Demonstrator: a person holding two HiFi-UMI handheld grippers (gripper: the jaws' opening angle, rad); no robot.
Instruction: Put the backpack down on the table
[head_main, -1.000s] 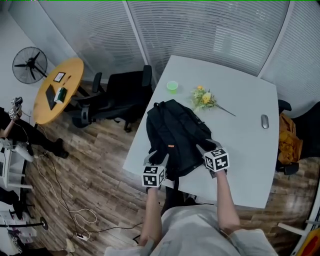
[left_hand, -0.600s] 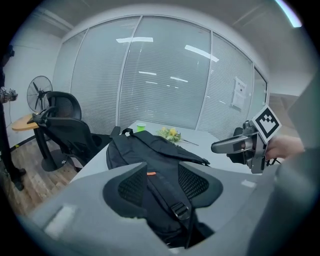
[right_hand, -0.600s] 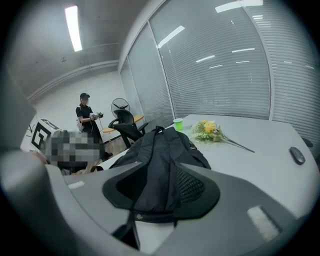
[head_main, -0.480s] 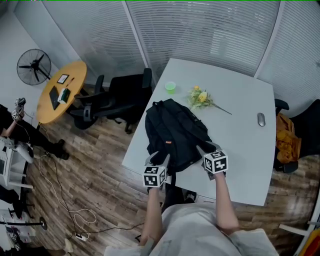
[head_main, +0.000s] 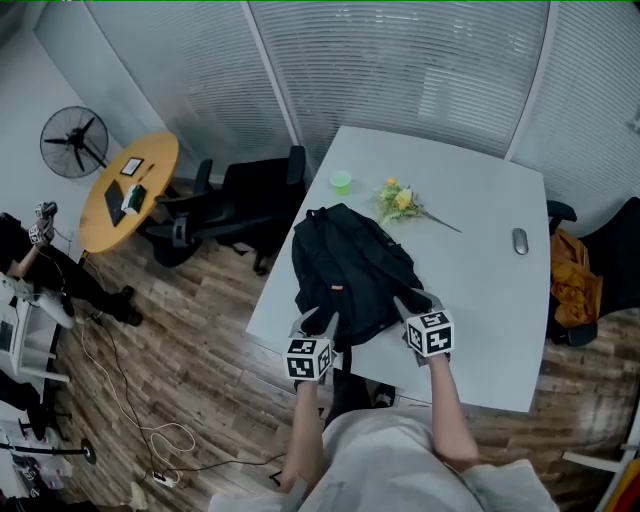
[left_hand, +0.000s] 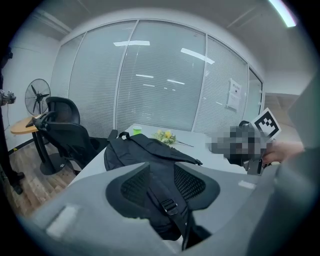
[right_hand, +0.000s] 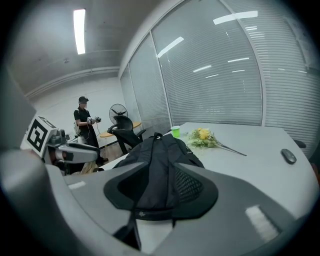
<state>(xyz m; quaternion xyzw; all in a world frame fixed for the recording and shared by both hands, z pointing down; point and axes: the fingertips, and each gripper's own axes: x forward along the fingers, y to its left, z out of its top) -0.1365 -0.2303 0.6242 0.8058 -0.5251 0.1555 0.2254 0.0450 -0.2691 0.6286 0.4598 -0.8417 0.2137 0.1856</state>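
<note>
A black backpack (head_main: 352, 272) lies flat on the white table (head_main: 480, 290), its top handle toward the far side and its straps toward me. My left gripper (head_main: 316, 324) hovers at the pack's near left corner, my right gripper (head_main: 414, 302) at its near right corner. Both sets of jaws are closing and neither presses on anything. In the left gripper view a strap with a buckle (left_hand: 169, 204) of the backpack (left_hand: 145, 155) shows in the gap between the jaws. In the right gripper view the backpack (right_hand: 157, 165) lies just ahead of the jaws.
A green cup (head_main: 342, 181), a bunch of yellow flowers (head_main: 400, 201) and a computer mouse (head_main: 519, 240) lie on the table's far half. Black office chairs (head_main: 240, 195) stand left of the table, beyond them a round wooden table (head_main: 130, 190) and a fan (head_main: 72, 142). A person (right_hand: 84, 122) stands far left.
Both grippers have drawn back from the backpack toward the table's near edge and risen slightly. The backpack has stayed lying where it was.
</note>
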